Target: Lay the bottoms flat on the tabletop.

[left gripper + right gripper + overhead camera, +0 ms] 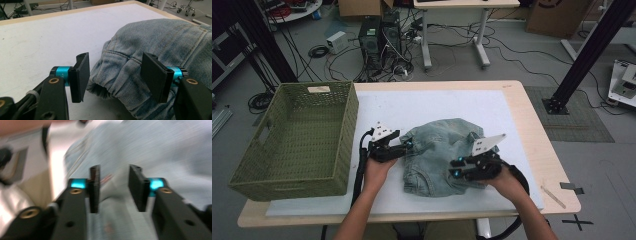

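Two hand-held grippers are seen at a crumpled pair of denim shorts on a table.

The denim shorts (441, 154) are laid in a rumpled heap on the white mat (427, 105) that covers the table (532, 130), nearer the mat's front edge than its back edge and about midway between its left and right edges. The left gripper (408, 145) is held at the left side of the shorts; its jaws are parted, with a gathered hem of the fabric lying between them, and no pressing on the cloth is seen. The right gripper (454, 168) is held over the front right part of the shorts; its jaws are partly opened with nothing clamped. A green woven basket (297, 145) is set at the table's left edge.
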`<move>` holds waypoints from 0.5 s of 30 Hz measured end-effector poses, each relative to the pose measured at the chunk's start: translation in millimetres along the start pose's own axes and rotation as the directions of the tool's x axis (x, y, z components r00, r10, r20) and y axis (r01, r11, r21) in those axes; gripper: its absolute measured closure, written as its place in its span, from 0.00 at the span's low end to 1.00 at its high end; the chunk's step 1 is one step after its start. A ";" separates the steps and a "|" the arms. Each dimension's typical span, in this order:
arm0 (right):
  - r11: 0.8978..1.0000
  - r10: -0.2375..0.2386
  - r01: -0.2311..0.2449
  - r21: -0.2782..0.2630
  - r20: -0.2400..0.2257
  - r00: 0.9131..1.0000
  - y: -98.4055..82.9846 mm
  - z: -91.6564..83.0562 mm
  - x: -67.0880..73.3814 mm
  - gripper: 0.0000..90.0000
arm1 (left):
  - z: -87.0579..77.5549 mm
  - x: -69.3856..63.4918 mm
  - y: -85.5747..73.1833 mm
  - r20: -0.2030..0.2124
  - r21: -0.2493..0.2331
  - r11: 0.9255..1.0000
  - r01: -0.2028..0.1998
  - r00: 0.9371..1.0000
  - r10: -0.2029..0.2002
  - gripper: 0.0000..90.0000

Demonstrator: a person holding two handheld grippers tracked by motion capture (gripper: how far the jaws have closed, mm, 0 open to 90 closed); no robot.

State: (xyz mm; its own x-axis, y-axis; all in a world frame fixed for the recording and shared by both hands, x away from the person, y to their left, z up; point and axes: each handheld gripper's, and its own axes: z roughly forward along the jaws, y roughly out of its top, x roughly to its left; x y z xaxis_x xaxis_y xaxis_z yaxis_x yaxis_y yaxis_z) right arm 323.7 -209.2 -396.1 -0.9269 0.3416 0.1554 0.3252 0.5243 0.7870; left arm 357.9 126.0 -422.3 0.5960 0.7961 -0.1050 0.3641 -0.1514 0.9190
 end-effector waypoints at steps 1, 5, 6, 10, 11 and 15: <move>0.999 0.016 -0.015 -0.028 0.032 0.999 2.2 -5.2 -5.2 0.65 | -0.3 0.2 -0.2 -0.001 -0.001 1.000 0.002 1.000 -0.002 0.45; 0.993 0.078 -0.061 -0.097 0.195 0.978 5.6 -20.8 -33.8 0.54 | -1.4 1.7 -2.3 -0.004 0.001 1.000 0.003 1.000 -0.003 0.44; 0.992 0.094 -0.072 -0.104 0.227 0.969 5.3 -22.8 -41.8 0.53 | -1.5 1.7 -2.8 -0.002 0.000 1.000 0.001 1.000 -0.001 0.44; 0.986 0.156 -0.130 -0.101 0.324 0.933 2.8 -22.4 -71.5 0.48 | -2.1 1.8 -3.5 -0.003 -0.003 1.000 -0.002 1.000 0.002 0.44; 0.985 0.166 -0.141 -0.097 0.339 0.926 2.1 -20.8 -77.5 0.47 | -2.3 1.9 -3.4 -0.001 -0.006 1.000 0.001 1.000 -0.001 0.44; 0.983 0.181 -0.166 -0.073 0.396 0.900 2.4 -11.8 -97.0 0.47 | -3.1 1.2 -4.5 0.005 -0.004 1.000 0.001 1.000 -0.001 0.44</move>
State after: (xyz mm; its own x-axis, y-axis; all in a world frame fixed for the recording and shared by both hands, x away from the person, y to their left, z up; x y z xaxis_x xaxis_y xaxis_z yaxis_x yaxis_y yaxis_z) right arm 412.2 -250.3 -402.3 -0.7013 0.7114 0.0464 0.4600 0.4019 0.7917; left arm 354.7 129.4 -425.4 0.5991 0.7934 -0.1081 0.3621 -0.1481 0.9203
